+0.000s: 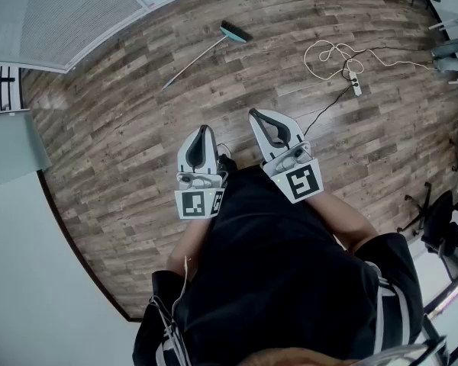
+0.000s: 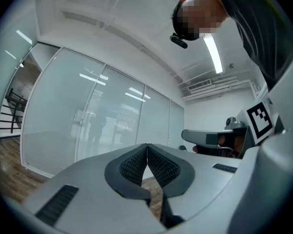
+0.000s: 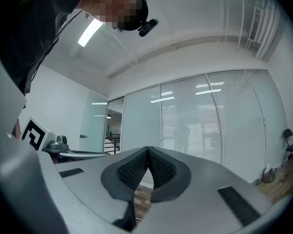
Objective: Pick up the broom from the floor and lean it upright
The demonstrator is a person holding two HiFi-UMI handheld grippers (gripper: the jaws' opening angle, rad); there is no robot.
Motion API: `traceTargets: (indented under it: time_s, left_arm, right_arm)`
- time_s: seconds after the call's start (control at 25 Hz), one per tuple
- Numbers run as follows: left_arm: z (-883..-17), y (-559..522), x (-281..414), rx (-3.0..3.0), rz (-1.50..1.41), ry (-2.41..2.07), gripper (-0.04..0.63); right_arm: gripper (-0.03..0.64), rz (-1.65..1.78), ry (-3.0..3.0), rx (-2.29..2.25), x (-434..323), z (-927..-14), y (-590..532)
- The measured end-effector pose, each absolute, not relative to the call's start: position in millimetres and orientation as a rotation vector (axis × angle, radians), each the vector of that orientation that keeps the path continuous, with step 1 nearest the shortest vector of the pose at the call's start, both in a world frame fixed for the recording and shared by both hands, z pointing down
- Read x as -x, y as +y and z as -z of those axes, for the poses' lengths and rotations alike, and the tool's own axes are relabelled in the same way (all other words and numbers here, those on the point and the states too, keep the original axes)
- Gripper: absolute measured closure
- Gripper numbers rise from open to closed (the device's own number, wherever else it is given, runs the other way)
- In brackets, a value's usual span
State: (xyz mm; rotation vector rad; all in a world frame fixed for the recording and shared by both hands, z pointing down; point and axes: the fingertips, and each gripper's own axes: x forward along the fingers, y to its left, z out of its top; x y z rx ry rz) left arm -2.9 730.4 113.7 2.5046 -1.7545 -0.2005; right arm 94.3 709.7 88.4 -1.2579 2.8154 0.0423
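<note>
You hold both tools level in front of your chest, side by side and just apart. The left gripper [image 1: 205, 128] has its jaws pressed together, ribbed pad against ribbed pad. The right gripper [image 1: 252, 112] is pressed together the same way. Neither pinches anything.

Beneath them is the wooden plank floor [image 1: 122, 151]. A thin black cable [image 1: 324, 109] starts just to the right of your right gripper and runs up and right across the planks to a white power strip [image 1: 356, 85]. A loose white cord [image 1: 332, 52] lies in loops just beyond the strip. At the right edge, a dark chair [image 1: 443, 223] stands near your right side.

The broom [image 1: 202, 57] lies flat on the floor, well ahead of you and a little to your left. Its teal and black head is at the far right end and its thin handle slants back towards the left. It is well apart from both grippers. The floor between your jaw tips and the broom is plank floor, and the cable and power strip sit off to its right.

Beyond the broom, a frosted glass partition [image 1: 76, 14] closes off the far left. A black stair railing [image 1: 0, 90] shows at the left edge.
</note>
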Motion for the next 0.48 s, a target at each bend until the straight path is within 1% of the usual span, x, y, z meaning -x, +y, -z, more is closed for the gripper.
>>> traceTargets:
  time_s: [0.48]
  left_arm:
    - [-115.5, 725.2, -9.8, -2.468, 0.207, -1.805, 0.577]
  right_arm:
    - [0.598, -0.043, 2.749, 1.330, -134.4, -95.7, 694.6]
